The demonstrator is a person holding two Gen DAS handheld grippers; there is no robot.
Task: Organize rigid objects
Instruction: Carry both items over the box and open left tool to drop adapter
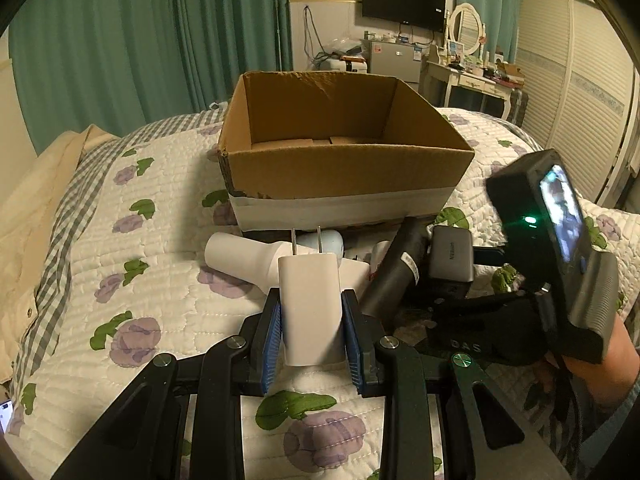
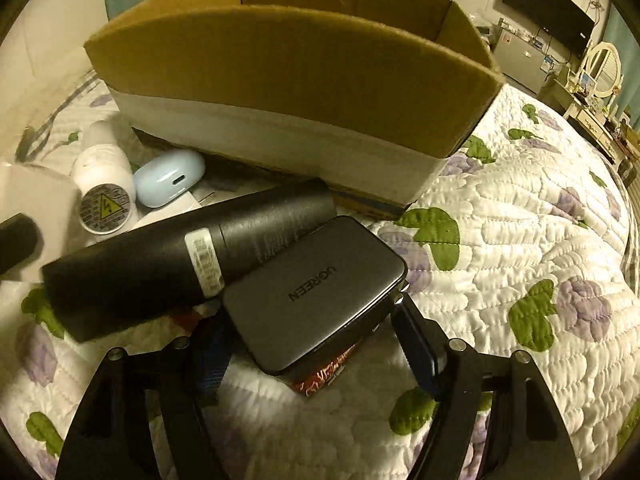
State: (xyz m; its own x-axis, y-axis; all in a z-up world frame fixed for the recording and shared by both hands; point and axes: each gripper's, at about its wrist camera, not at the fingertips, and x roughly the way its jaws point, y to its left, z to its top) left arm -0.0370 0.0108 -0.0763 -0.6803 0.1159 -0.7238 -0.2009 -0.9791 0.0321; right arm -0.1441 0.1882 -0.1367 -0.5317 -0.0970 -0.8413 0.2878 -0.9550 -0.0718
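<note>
white charger (image 1: 310, 312), empty-looking cardboard box (image 1: 340, 168) behind

Looking at home bedroom. Bed (image 1: 120, 248) filling foreground, wearing white quilted cover with purple flowers and green leaves. Teal curtains (image 1: 140, 40) hanging along back wall. Flat television (image 1: 404, 0) sitting high on wall, small fridge (image 1: 394, 60) standing below it. White dressing table (image 1: 468, 80) with oval mirror (image 1: 466, 26) showing at right, clutter lying on top. Louvred wardrobe doors (image 1: 576, 80) running down right side.
</note>
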